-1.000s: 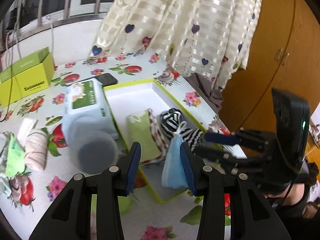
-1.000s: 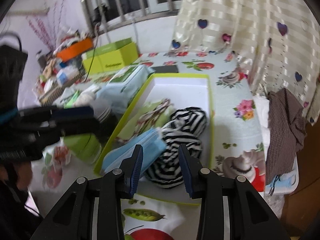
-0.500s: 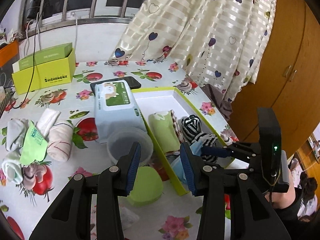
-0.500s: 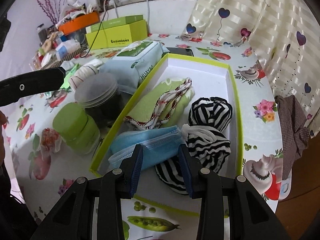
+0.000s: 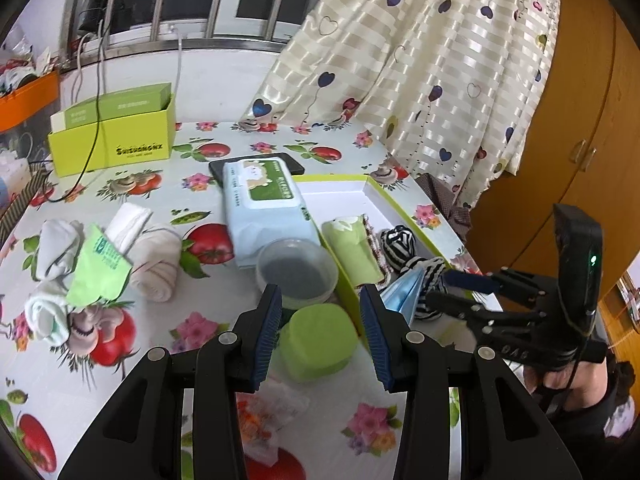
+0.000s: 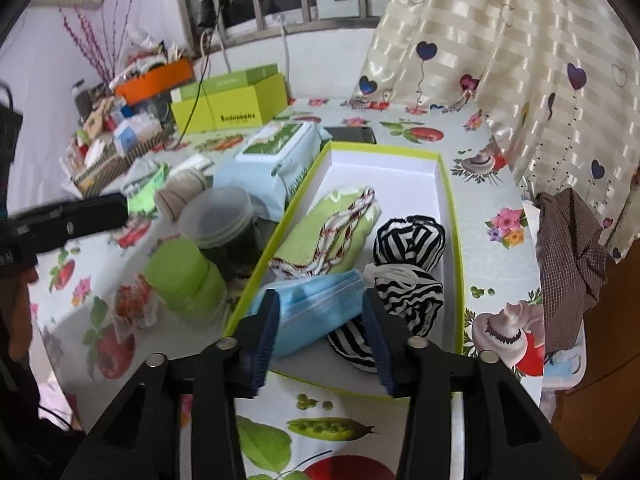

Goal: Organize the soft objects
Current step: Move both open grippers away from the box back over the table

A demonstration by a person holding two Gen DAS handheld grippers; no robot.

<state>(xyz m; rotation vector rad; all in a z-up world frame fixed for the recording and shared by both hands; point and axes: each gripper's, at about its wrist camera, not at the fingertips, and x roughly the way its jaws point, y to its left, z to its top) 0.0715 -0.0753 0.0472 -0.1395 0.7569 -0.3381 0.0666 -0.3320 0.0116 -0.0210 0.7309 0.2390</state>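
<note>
Progress, judged from the layout: partly done. Lime-edged box [image 6: 448, 208] holds a green cloth [image 6: 332, 232], two striped rolls [image 6: 408, 240] and a blue face mask [image 6: 320, 312]. Outside it, rolled socks and cloths [image 5: 156, 264] lie well beyond the left gripper's [image 5: 320, 328] left finger, apart from it; these look left to sort.

Right gripper [image 6: 320, 324]: fingers parted, the mask lying between them at the tips; contact uncertain, no squeeze evident. Left gripper: fingers wide, holding nothing, a green lidded jar [image 5: 316, 340] beneath the gap, the box just past its right finger
</note>
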